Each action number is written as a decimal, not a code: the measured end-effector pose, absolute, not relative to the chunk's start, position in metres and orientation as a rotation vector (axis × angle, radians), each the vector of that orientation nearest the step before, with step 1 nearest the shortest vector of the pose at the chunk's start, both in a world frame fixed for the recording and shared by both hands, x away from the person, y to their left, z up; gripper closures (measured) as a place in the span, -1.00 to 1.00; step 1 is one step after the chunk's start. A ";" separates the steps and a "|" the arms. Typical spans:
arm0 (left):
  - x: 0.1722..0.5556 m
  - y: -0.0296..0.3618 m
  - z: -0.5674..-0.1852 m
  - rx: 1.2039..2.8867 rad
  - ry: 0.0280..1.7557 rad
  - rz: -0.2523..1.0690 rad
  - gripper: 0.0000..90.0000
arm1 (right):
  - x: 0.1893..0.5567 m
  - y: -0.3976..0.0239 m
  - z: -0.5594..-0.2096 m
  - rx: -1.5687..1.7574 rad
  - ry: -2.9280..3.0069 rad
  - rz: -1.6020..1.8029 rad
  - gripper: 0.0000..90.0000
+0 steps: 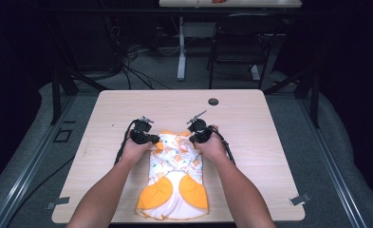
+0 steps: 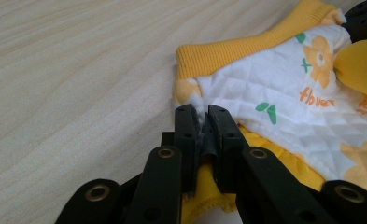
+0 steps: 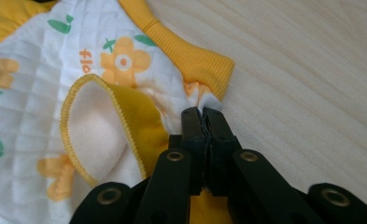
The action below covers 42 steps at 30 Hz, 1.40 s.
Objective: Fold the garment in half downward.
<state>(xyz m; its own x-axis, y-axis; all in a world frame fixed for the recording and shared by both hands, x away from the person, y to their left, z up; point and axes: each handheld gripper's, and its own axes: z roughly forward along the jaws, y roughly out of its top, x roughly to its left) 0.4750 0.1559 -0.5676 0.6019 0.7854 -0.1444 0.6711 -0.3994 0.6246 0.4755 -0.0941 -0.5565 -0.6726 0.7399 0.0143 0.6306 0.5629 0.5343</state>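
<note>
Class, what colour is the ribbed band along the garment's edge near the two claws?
Yellow-orange. The ribbed band shows best in the left gripper view, edging the white quilted garment.

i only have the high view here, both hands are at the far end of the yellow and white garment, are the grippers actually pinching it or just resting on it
Observer: In the left gripper view, the left gripper is shut on the garment, pinching white quilted fabric just below the yellow ribbed band.
Operator: and the right one
Observer: In the right gripper view, the right gripper is also shut on the garment, at a corner beside the ribbed band's end.
Operator: anything folded near it
Observer: Yes, a yellow-edged flap is turned over, showing a pale fleecy inside, just left of the jaws in that view.
</note>
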 end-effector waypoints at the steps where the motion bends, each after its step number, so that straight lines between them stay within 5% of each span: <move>1: 0.474 0.156 -0.567 2.174 1.143 0.239 0.85 | 0.475 -0.094 -0.556 1.156 2.577 0.774 0.95; 42: 0.456 0.161 -0.467 2.059 0.949 0.480 0.88 | 0.453 -0.115 -0.462 0.964 2.361 1.003 0.96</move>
<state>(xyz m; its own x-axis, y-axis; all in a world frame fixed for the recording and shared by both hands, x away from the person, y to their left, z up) 0.4564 0.1611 -0.4672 0.6463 0.7630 0.0084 0.4587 -0.3973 0.7948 0.4528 -0.1152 -0.4617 -0.6828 0.7251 -0.0892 0.4394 0.5051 0.7428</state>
